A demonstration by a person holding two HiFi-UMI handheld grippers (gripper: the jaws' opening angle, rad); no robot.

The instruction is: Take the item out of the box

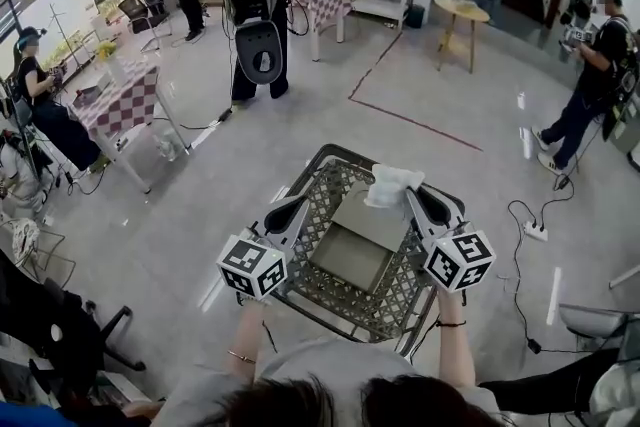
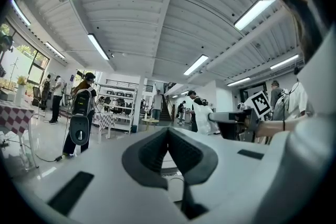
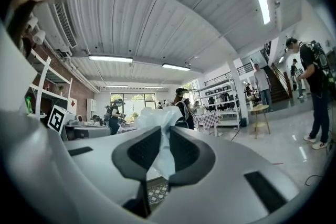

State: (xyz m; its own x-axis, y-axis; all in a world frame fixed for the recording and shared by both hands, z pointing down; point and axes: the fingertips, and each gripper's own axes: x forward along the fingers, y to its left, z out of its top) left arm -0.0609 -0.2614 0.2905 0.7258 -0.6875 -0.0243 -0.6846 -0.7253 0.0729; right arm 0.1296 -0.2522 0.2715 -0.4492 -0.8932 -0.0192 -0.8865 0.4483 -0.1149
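A dark wire-mesh basket (image 1: 322,161) stands on the floor below me, with an open grey box (image 1: 352,253) inside it. My right gripper (image 1: 412,195) is shut on a crumpled white tissue-like item (image 1: 392,183), which it holds above the box's far edge. In the right gripper view the white item (image 3: 157,119) is pinched between the dark pads (image 3: 139,150) and bulges above them. My left gripper (image 1: 298,207) hovers over the basket's left side. Its jaws (image 2: 168,136) meet at the tips with nothing between them. The right gripper and the white item (image 2: 202,119) also show in the left gripper view.
Several people stand around the hall. Checkered-cloth tables (image 1: 124,105) are at the left and back, and a small round table (image 1: 461,12) is at the far right. A power strip with cables (image 1: 535,231) lies on the floor right of the basket. A black chair (image 1: 60,335) is at my near left.
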